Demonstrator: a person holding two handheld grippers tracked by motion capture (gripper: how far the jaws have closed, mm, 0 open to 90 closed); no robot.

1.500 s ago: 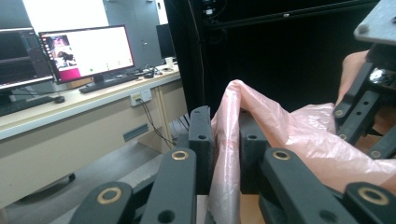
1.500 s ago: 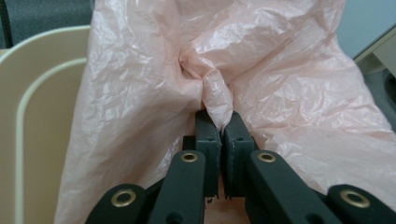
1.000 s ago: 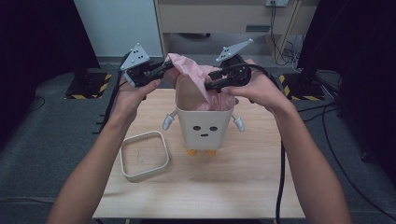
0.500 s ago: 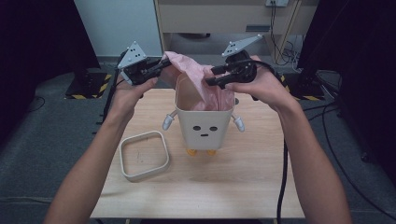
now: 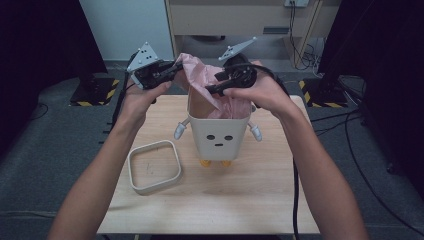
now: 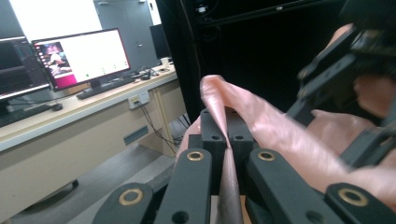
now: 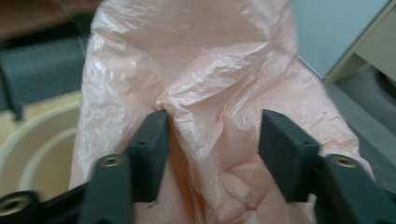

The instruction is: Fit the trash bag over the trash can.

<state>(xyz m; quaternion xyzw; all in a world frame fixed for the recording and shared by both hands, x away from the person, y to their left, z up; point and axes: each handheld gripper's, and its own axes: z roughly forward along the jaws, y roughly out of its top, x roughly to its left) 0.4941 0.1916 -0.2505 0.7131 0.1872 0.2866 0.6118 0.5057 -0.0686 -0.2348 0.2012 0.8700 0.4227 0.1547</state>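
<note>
Bag (image 5: 200,75) edge pinched in left tongs (image 6: 227,140); right tongs (image 7: 212,154) seemingly agape.

left tongs (image 5: 176,66): drawn farther left, pink plastic bag (image 5: 200,75) edge pulled out | right tongs (image 5: 212,90): dipped lower toward bin (image 5: 218,135) mouth | bag: spread wider

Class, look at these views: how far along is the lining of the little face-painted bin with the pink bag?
Done: the pink plastic bag already sits partly inside the white bin. In hand: the left gripper pinches the bag's edge; the right gripper is open around its film. Left: folding the bag over the rim, then probably fitting the ring frame lying beside it.
</note>
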